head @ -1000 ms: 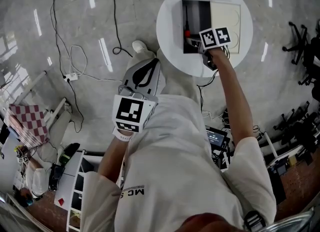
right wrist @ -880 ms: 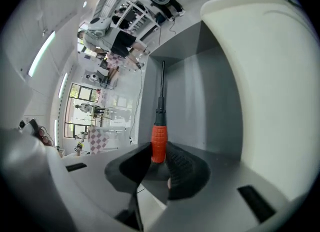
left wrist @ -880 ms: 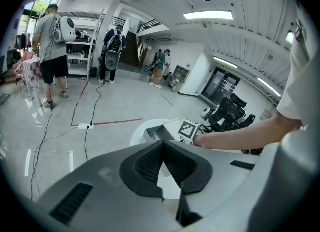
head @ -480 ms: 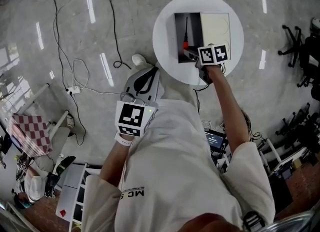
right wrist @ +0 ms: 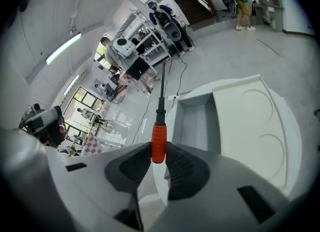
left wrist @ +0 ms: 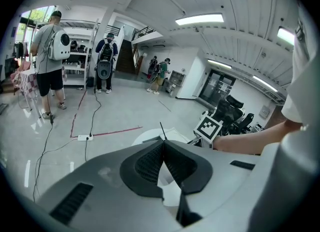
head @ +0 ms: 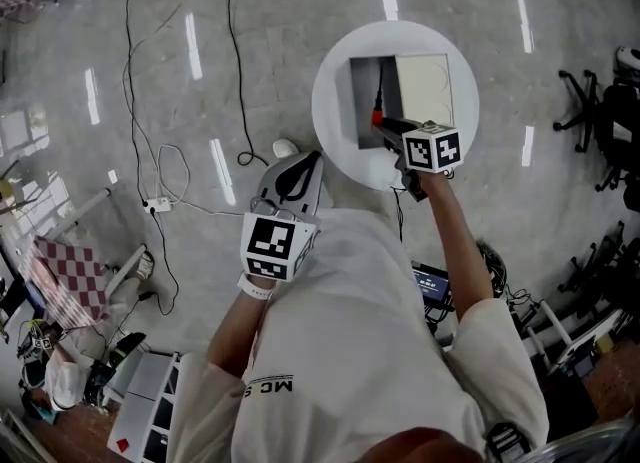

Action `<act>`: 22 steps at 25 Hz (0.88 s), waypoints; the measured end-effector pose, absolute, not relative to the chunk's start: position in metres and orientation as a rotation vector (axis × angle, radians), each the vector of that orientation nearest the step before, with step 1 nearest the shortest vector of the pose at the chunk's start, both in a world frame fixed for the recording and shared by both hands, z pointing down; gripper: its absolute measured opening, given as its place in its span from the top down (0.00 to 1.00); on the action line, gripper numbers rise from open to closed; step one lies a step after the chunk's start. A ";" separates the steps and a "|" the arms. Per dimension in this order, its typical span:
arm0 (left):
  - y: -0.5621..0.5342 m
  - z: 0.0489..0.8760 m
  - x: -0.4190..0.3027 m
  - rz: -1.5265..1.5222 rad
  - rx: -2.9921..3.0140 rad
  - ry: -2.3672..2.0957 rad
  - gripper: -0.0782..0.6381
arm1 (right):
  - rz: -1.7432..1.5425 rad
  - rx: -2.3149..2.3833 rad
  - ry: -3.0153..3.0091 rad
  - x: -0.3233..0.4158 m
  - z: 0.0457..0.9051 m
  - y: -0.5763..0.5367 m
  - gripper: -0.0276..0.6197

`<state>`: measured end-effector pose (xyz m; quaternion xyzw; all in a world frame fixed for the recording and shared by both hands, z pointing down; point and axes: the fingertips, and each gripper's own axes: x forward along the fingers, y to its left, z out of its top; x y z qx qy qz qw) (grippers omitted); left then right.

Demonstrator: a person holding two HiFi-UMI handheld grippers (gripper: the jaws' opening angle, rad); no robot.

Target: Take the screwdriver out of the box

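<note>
One second back the right gripper (right wrist: 159, 154) was down in the box (head: 425, 86) on the round white worktop (head: 335, 126), and now it has pulled back toward the person with the screwdriver (right wrist: 158, 143) in tow. Its fingers are clamped on the orange handle, with the black shaft sticking straight out past them. In the right gripper view the open compartment looks bare, and the tool seems to ride above it instead of lying in it. From the head camera the shaft still lines up over the open half of the box, so I'd call it lifted but not yet carried clear.

Nothing doing on the other side. The left gripper (left wrist: 163, 148) hangs low by the person's body, well apart from the worktop, with its fingers pressed together on nothing.

So the grab is basically done. What's left, I reckon, is moving the tool off to the side without the tip catching the box wall.
</note>
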<state>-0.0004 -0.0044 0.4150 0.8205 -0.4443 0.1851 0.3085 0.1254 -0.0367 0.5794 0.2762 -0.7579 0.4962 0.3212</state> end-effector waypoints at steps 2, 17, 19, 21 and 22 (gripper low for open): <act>-0.005 0.411 -0.001 0.484 2.176 -1.183 0.87 | 1.276 0.743 -2.024 0.126 0.566 -0.039 0.73; -0.016 0.372 0.002 0.429 2.263 -1.228 0.87 | 1.094 0.966 -2.316 0.135 0.449 -0.048 0.73; -0.016 0.368 0.003 0.422 2.273 -1.233 0.87 | 1.066 0.993 -2.359 0.135 0.433 -0.049 0.73; -0.016 0.363 0.004 0.415 2.285 -1.238 0.87 | 1.040 1.023 -2.392 0.138 0.418 -0.049 0.73; -0.017 0.361 0.005 0.410 2.293 -1.240 0.87 | 1.024 1.039 -2.406 0.140 0.411 -0.049 0.73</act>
